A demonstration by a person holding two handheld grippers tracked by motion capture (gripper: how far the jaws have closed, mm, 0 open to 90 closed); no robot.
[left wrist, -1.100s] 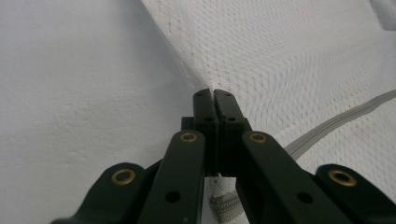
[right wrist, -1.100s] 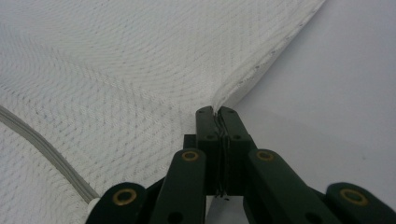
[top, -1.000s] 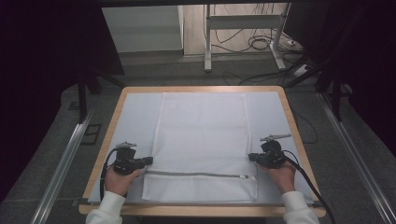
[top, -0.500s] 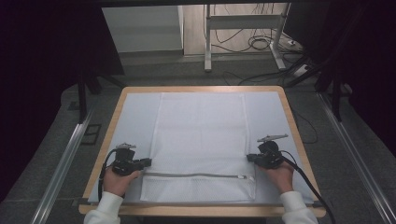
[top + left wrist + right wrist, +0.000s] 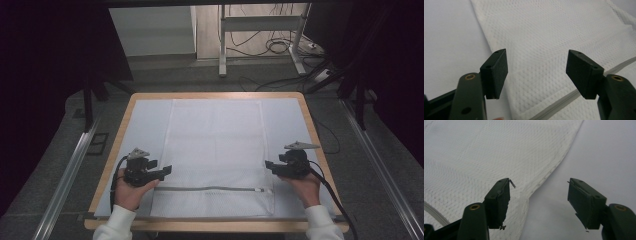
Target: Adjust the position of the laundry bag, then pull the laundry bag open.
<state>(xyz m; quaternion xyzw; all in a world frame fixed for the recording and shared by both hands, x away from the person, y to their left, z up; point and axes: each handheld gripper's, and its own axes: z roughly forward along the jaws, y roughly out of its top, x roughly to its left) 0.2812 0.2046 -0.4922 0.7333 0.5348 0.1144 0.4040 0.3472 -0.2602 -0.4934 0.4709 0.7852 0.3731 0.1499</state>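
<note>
On table: 1 mesh bag, flat; 2 hand-held grippers, jaws just spread, empty.

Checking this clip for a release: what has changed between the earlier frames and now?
Both grippers have just been opening: the left gripper and right gripper now stand open above the mesh laundry bag's side edges, nothing between the pads. The bag lies flat on the table as before, zipper near the person; both hands stay at its sides.

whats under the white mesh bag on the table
The mesh bag lies flat on a pale sheet that covers the wood-rimmed table. The sheet shows on both sides of the bag; the part beneath it is covered, as is anything inside the bag.
</note>
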